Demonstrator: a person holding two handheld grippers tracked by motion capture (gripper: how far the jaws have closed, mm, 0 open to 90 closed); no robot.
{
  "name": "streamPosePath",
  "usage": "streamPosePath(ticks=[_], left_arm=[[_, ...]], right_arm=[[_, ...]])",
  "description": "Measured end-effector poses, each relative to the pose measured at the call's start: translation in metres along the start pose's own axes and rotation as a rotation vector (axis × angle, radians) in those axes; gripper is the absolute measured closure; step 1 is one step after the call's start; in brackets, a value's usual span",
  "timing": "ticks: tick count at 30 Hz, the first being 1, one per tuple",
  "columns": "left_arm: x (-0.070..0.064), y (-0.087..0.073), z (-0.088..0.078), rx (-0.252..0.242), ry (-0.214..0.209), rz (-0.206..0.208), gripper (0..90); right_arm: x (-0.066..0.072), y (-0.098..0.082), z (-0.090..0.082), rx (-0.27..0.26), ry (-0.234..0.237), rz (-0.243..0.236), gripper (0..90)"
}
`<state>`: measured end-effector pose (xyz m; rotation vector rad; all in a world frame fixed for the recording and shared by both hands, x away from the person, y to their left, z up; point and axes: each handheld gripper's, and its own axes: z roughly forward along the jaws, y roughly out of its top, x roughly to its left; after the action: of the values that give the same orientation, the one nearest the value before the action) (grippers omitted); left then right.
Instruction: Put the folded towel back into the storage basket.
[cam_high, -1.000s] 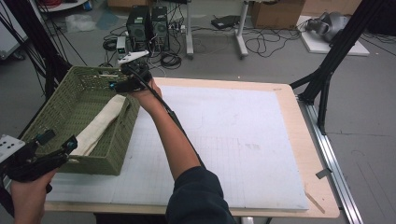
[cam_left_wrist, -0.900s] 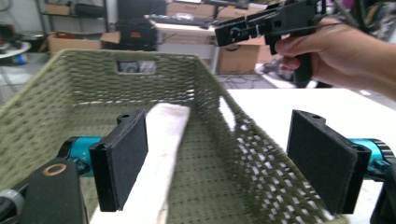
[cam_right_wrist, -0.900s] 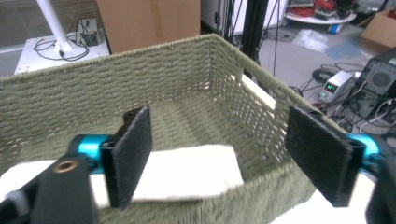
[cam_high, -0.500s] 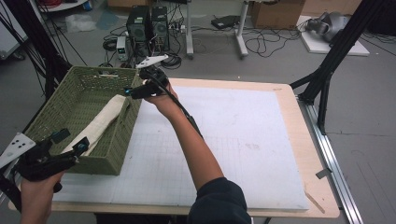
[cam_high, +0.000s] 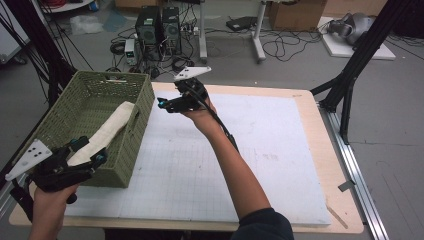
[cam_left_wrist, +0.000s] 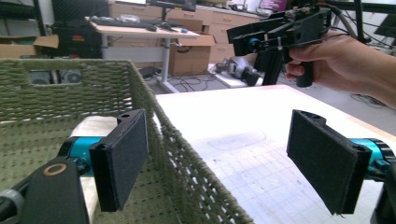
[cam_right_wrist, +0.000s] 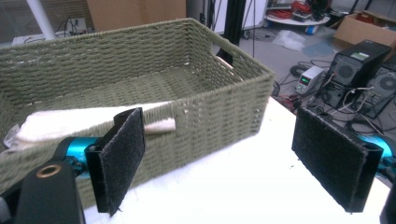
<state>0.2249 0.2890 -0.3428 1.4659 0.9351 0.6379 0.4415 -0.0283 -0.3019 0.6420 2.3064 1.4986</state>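
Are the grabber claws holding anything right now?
No. The left gripper and the right gripper are both open, with nothing between their jaws.

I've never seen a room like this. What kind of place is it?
Probably a lab or workshop: black desktop computer towers stand on the floor amid tangled cables, brown cardboard boxes sit behind, and a black metal camera frame stands beside the table.
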Motion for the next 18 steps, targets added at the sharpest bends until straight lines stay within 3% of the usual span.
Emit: streamPosePath(ticks=[4,18], left_arm=[[-0.005,0.0,0.006,-0.003,-0.024,-0.003,20.9],[-0.026,0.0,0.035,0.023,-0.116,0.026,21.0]], right_arm=[[-0.001,-0.011,-0.017,0.008,-0.022,-0.016,16.3],[-0.009,-0.049,-0.08,-0.001,-0.109,0.006,16.2]])
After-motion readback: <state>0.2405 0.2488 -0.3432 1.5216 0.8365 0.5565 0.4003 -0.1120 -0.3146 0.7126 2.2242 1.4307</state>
